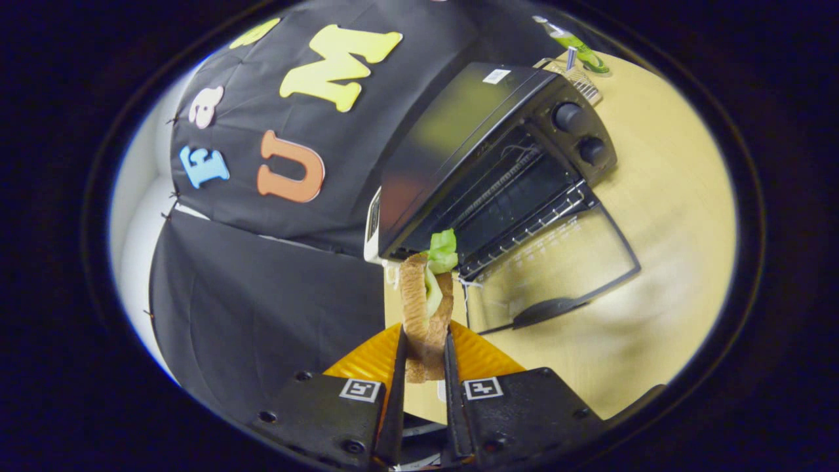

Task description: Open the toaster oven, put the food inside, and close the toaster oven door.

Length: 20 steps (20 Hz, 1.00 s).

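1. Sandwich [425, 308] — one, bread slices with green lettuce sticking out at its far end — sits in the lower middle of the frame, clamped between both fingers [399, 367] of the gripper [425, 357].
2. One toaster oven [498, 157], black, lies in the upper right of the frame, just beyond the sandwich's lettuce tip; two round knobs [580, 134] show on its panel.
3. Its glass door [557, 265] is folded down flat over the wooden table [668, 216], with the dark handle [547, 311] at its near edge.
4. Inside the open mouth one wire rack [524, 226] shows, with dark open room above it.
5. Bare tabletop spreads to the right of the door and knobs.
6. Behind the oven, at the top right, stands a wire object with a green item [577, 49] on it — too blurred to tell apart.
7. Black cloth wall [262, 295] closes off the left side.
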{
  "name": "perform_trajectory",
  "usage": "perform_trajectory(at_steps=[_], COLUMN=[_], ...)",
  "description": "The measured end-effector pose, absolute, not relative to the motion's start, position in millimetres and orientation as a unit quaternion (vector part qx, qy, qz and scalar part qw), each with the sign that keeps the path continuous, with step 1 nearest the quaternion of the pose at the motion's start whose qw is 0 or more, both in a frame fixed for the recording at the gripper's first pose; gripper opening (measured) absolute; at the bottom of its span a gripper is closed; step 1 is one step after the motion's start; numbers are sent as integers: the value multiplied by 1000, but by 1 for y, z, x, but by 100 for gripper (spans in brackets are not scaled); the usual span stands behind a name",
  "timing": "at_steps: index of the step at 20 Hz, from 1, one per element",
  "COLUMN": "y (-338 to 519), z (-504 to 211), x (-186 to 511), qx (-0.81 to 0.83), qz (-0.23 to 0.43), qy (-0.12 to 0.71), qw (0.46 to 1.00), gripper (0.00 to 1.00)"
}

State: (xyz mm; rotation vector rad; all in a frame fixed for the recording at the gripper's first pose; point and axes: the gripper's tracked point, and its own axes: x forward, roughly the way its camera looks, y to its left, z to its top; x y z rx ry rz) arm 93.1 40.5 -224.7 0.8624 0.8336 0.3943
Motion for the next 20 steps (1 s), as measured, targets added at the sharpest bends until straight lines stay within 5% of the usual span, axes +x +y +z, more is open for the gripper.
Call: perform_trajectory(at_steps=[20], y=[28], z=[-289], x=[263], qx=[577], qz=[85], qy=[208], qw=[785], gripper=[33])
